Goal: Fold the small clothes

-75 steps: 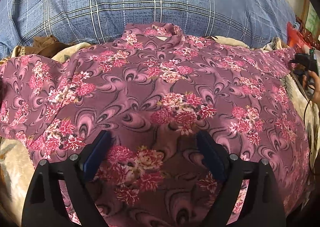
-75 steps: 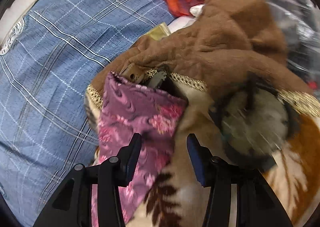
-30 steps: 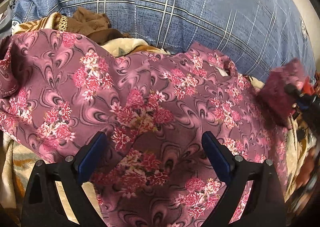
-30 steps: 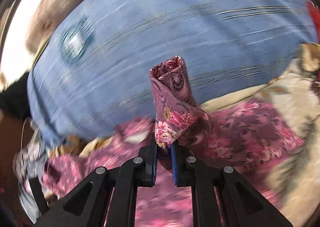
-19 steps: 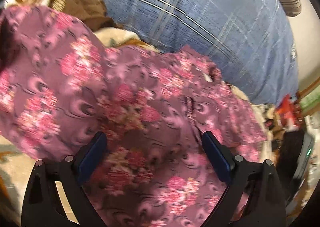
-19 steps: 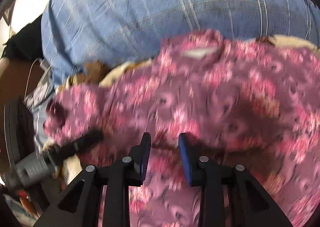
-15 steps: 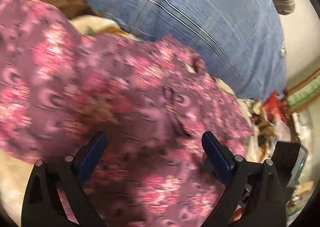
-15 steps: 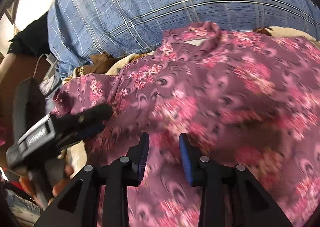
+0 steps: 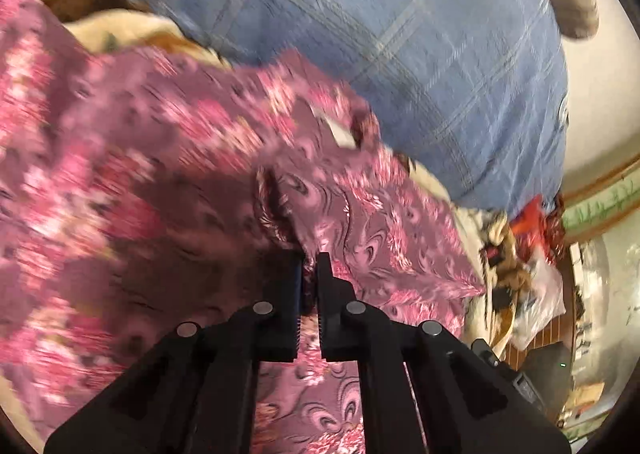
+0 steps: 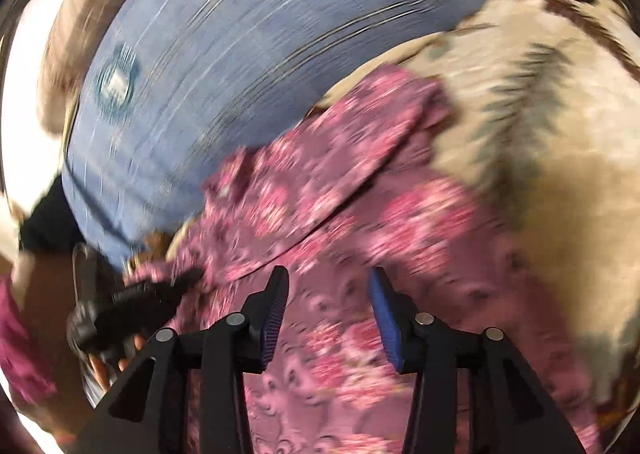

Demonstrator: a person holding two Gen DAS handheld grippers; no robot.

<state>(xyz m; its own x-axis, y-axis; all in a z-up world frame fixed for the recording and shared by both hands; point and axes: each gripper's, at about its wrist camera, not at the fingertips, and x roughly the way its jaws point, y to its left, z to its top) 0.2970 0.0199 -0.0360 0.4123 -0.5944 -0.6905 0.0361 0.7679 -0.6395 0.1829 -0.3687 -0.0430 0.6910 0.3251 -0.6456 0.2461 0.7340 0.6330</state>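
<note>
A home bedroom: blue plaid bedding [image 9: 420,54] over a patterned blanket [image 10: 540,114].

shirt [image 9: 360,222]: smooth floral cloth | blanket [image 10: 540,114]: fuzzy | left tool [image 9: 310,266]: matt blk plastic

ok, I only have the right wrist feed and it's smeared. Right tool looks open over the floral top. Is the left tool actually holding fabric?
Observer: Yes. The left tool is shut on a raised fold of the floral top.
Operator: Which part of the top?
Observer: The pinched layer lies over the body below the collar, which points toward the blue plaid bedding.
Operator: Anything past that side I can't see?
Observer: Yes, a red bag amid clutter beyond the top's far edge.
Operator: And my right tool?
Observer: Not visible in the left view; your feed shows the right tool open above the top.
</note>
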